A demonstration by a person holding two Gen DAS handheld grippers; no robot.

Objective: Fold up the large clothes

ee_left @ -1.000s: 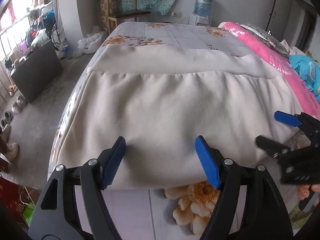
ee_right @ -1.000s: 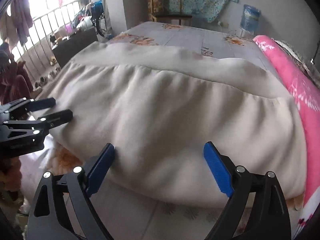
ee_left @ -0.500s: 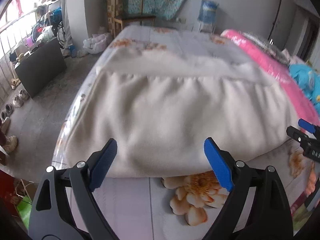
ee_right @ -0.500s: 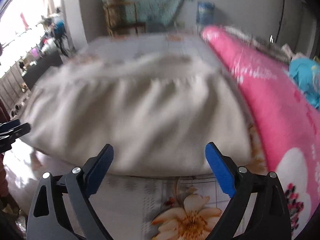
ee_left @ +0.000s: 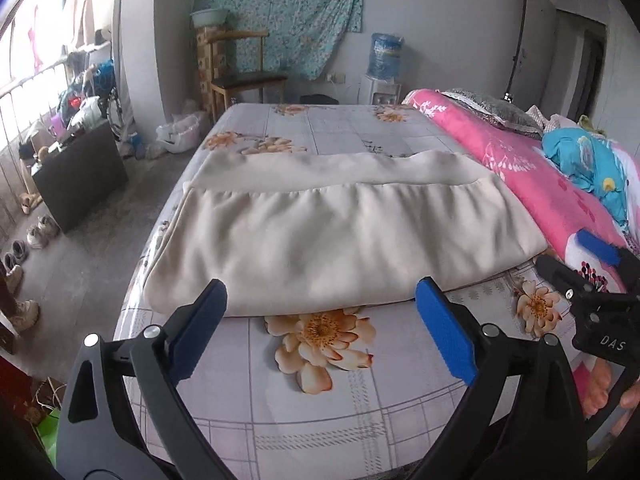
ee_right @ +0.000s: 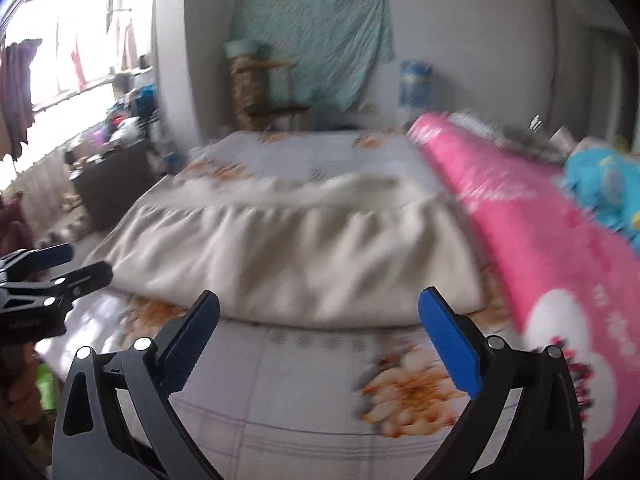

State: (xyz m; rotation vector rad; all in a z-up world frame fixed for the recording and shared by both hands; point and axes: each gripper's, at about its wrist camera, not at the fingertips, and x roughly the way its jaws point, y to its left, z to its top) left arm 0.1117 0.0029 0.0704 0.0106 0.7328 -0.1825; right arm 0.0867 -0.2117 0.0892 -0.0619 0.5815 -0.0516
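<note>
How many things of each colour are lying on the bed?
Cream: 1, the folded cream fleece garment
Pink: 1, the rolled pink floral quilt
Blue: 1, the crumpled bright blue cloth
Grey: 1, the grey patterned pillow
Total: 4

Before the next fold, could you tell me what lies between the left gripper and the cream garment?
Only bare floral bedsheet: the left gripper, jaws opening with nothing between them, sits just short of the cream garment's near fold, with a printed orange flower there. The left wrist view shows it.
</note>
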